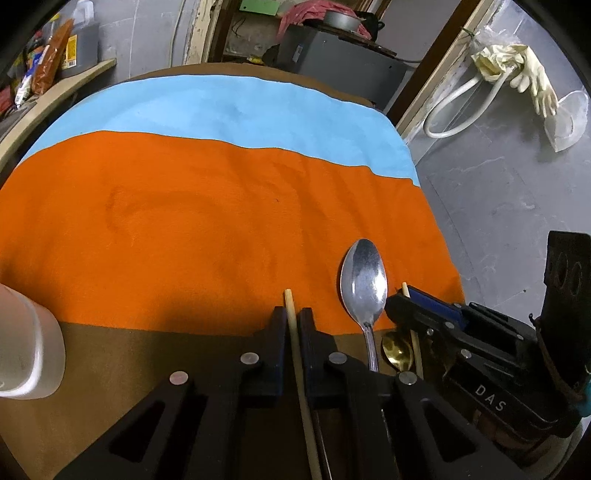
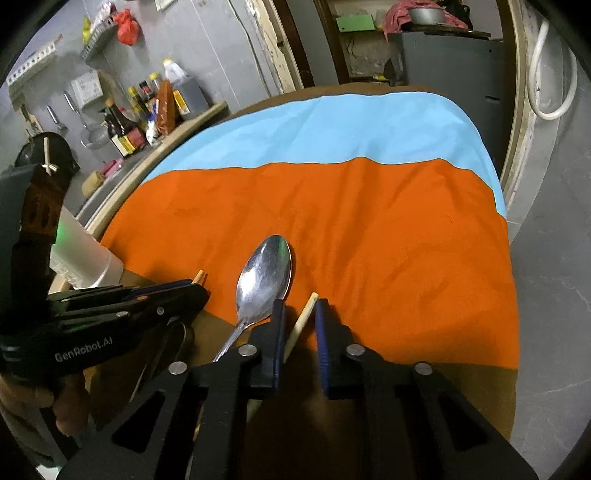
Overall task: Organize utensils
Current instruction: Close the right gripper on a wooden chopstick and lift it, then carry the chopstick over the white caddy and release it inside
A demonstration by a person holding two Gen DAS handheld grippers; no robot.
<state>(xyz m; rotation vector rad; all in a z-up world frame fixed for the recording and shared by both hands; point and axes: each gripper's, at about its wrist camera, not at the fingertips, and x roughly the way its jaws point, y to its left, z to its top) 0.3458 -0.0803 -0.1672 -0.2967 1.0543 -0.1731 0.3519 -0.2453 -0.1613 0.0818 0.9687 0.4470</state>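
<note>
A: Where the brown tablecloth [image 1: 129,369] ends, what's next?
B: Orange cloth [image 1: 184,229], then light blue cloth [image 1: 221,107] behind it. Past the table, a grey cabinet [image 2: 443,62] with a metal pot [image 2: 424,14] on top; sauce bottles [image 2: 125,129] on a counter to the left; rubber gloves [image 1: 528,77] hanging on the right.
A: Left gripper [image 1: 293,321]?
B: Jaws nearly closed, pinching one chopstick [image 1: 295,339] that runs between them, tip poking out over the orange cloth.
A: Right gripper [image 2: 299,314]?
B: Jaws apart, wider than the second chopstick [image 2: 301,325] lying between them. It leans at the left finger; actual contact, can't tell.
A: Utensil count?
B: Two chopsticks, one steel spoon [image 1: 364,284] lying between the two grippers, bowl on the orange cloth, handle back over the brown. One gold spoon [image 1: 397,350] just behind it, mostly hidden. One white cup [image 1: 26,347] at the left edge.
</note>
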